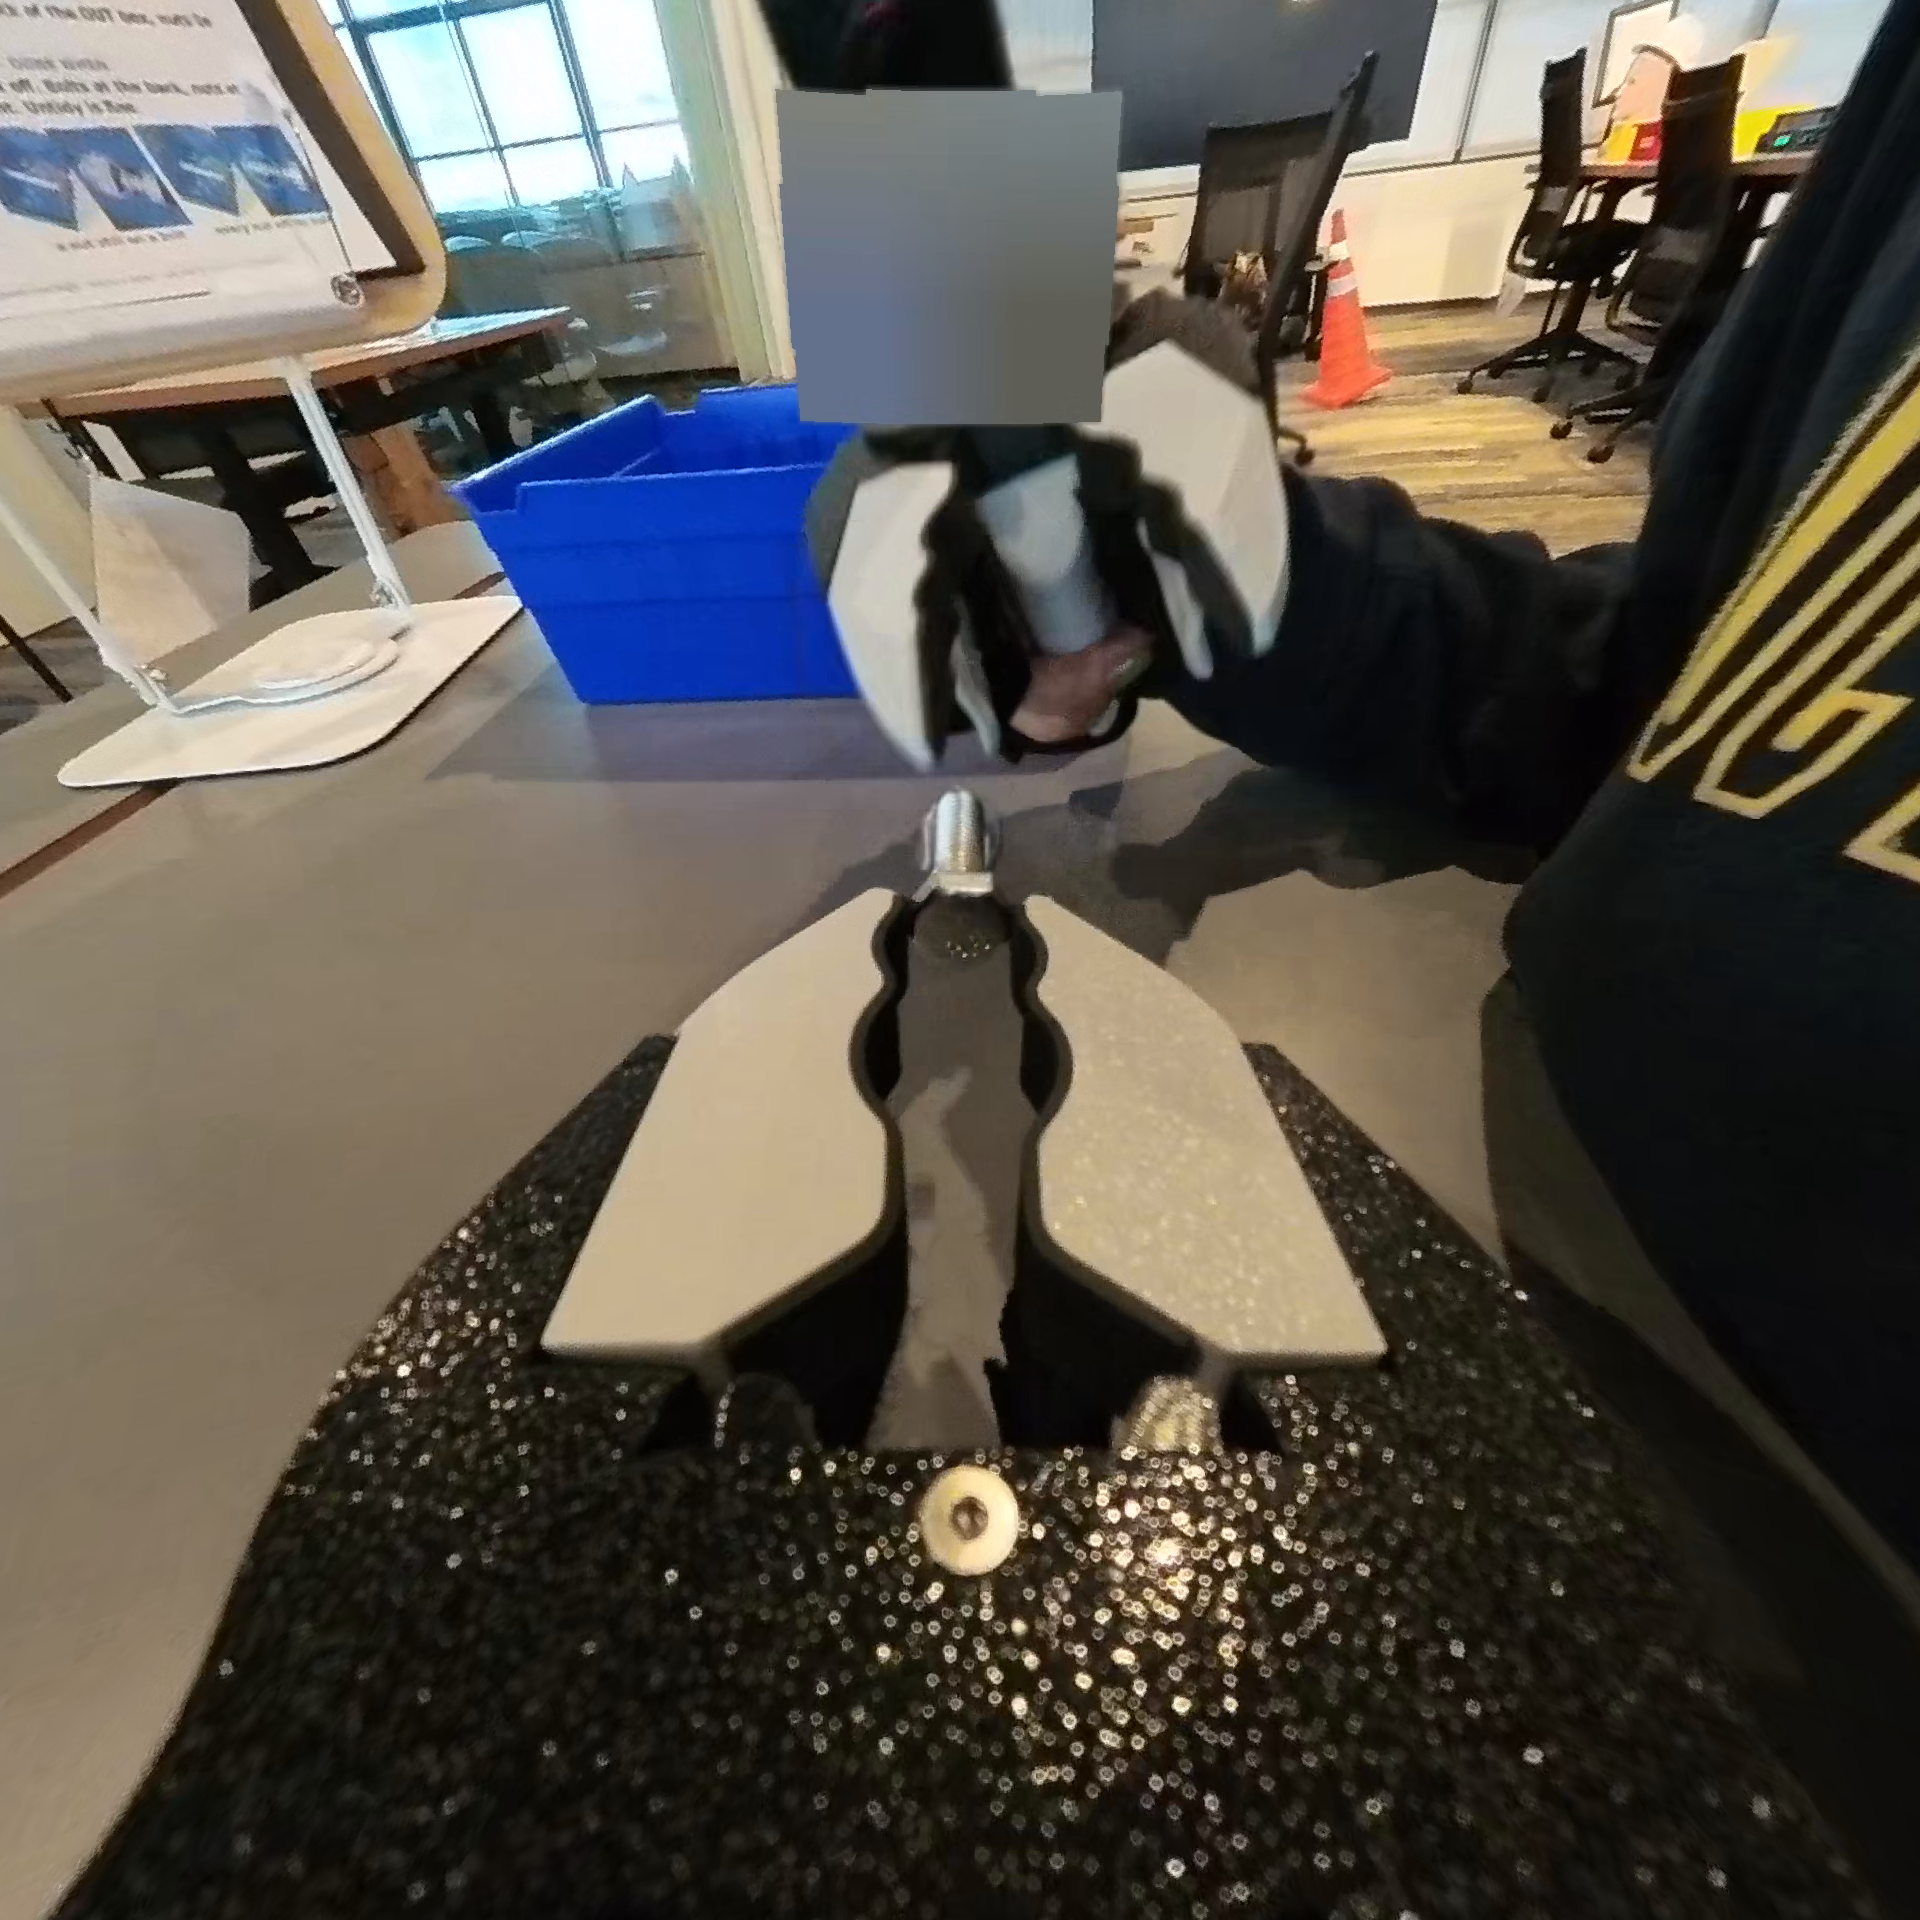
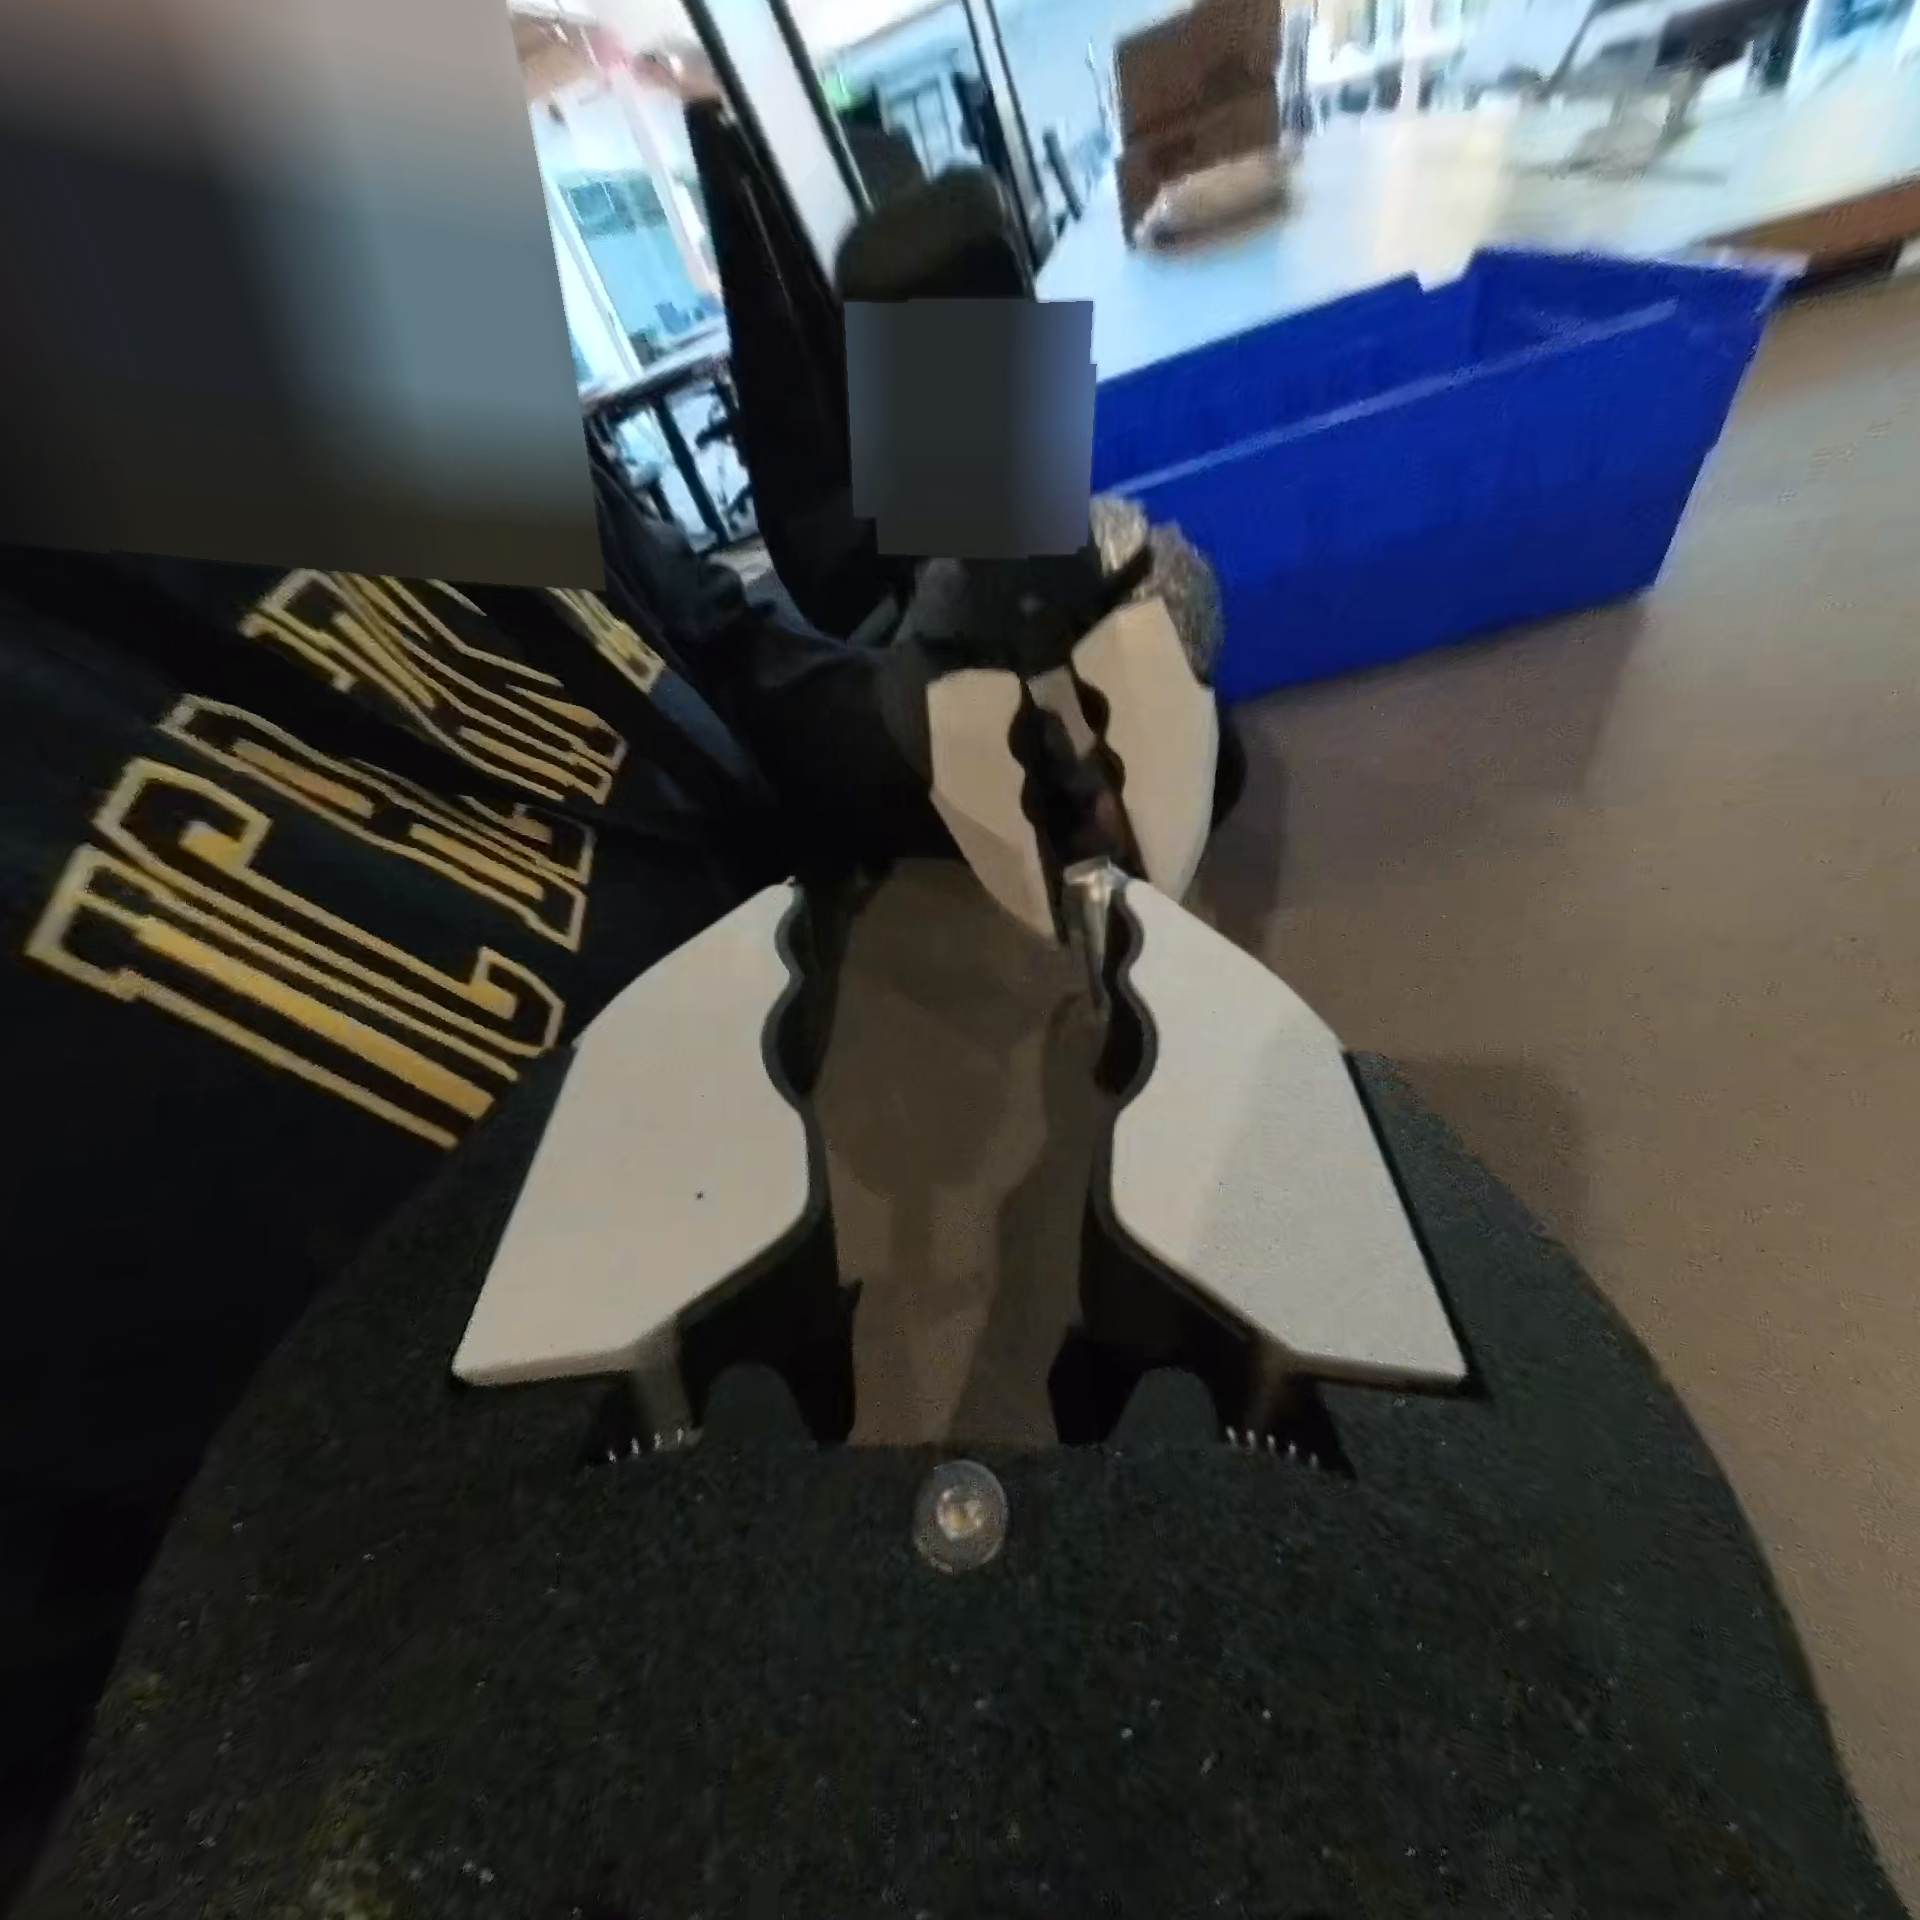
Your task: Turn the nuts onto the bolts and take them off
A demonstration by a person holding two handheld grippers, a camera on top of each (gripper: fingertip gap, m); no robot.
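My left gripper [image 1: 958,912] is shut on a silver bolt [image 1: 962,844], gripping its lower end. The threaded shank sticks out past the fingertips, just above the grey table [image 1: 416,1039]. A hex part sits at the shank's base; I cannot tell whether it is the head or a nut. My right gripper [image 1: 1081,691] hangs open above and behind the bolt, fingers pointing down at it, apart from it. In the right wrist view, my right gripper [image 2: 961,904] is open. The bolt [image 2: 1086,914] lies by its right fingertip, held by the left gripper [image 2: 1107,899].
A blue bin [image 1: 675,582] stands on the table behind the grippers and also shows in the right wrist view [image 2: 1403,499]. A sign on a white stand [image 1: 291,686] is at the left. The person's dark sweatshirt [image 1: 1714,935] is close on the right.
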